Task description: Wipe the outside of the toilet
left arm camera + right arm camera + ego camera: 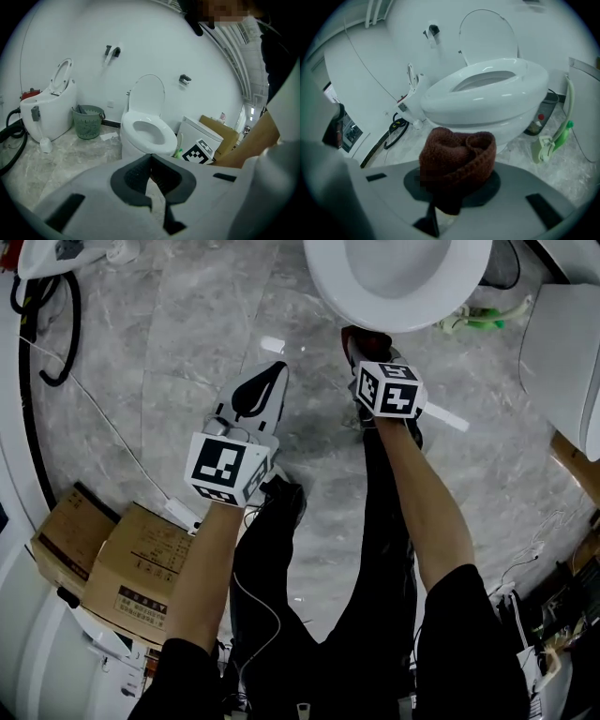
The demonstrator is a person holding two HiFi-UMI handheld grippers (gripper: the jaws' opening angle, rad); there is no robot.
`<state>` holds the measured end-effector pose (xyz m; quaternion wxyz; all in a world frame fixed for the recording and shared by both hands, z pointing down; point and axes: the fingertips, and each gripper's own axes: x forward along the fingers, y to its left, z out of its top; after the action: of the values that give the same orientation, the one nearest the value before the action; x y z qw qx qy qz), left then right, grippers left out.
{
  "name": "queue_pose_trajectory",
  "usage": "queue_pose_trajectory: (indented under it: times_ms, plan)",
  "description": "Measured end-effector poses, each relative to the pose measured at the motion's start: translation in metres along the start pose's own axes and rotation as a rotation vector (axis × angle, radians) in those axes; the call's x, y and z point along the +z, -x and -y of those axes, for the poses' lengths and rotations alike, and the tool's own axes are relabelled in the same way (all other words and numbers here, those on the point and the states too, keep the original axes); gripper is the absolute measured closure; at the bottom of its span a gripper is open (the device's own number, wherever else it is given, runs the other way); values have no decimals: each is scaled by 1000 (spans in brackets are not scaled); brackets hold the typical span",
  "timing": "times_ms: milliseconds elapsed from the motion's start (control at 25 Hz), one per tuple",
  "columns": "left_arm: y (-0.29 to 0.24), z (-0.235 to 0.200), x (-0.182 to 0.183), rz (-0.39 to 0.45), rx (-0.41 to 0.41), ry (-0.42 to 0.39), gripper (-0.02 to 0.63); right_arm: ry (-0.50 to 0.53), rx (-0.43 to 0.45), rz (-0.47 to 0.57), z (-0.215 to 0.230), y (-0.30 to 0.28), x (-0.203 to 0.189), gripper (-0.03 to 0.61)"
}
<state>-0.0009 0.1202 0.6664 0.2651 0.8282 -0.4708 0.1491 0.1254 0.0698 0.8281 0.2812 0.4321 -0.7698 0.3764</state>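
White toilet [398, 277] at the top of the head view, on the grey marble floor [187, 334], seat down and lid raised against the wall. Just in front of its bowl, the right gripper [367, 351], fingers clamped on a bunched brown cloth [457, 161], cloth near the bowl's front but apart from it. Further left and back from the bowl, the left gripper [264, 388], fingers closed tip to tip, nothing between them. To the right of the toilet, a green brush [555, 138] on the floor. Off to the left, a green basket [88, 122] and 1 more toilet [51, 110]. Beside the person's left leg, 2 cardboard boxes [131, 577].
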Motion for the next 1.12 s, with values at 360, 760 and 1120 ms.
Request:
queue_pose_trajectory:
  times_ms: [360,760,1120]
  plan:
    - [36,-28,-5,6,71,23,604,15,38,12,-38,-11,10,500]
    - [11,9,14,-9,11,-15,605,125,57,24,-2,54,-9,499]
    - [-69,84,54,-31,-102,-76,605,86,-5,96,84,114,22,499]
